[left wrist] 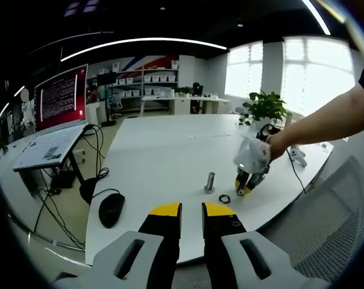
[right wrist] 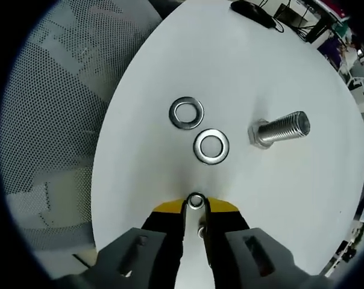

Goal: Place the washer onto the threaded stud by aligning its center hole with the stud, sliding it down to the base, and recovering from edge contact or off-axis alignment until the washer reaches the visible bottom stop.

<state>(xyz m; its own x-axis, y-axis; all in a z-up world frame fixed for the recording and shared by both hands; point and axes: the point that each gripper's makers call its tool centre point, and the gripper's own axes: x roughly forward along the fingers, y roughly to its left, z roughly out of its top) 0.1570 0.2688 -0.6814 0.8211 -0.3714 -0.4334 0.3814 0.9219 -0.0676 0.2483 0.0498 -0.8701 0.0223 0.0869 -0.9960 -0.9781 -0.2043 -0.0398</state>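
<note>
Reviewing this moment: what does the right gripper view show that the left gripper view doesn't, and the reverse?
Right gripper view: a held washer pinched in the right tool, and two loose washers lying flat near the stud.
Left gripper view: the left tool, slightly open and empty, a person's hand holding the right tool, a laptop and a potted plant.
Shared: the upright stud, the white table, the mouse, the mesh chair.

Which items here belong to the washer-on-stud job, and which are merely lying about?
Job: threaded stud; washer in the right gripper; two spare washers.
Lying about: mouse; laptop; potted plant.
</note>
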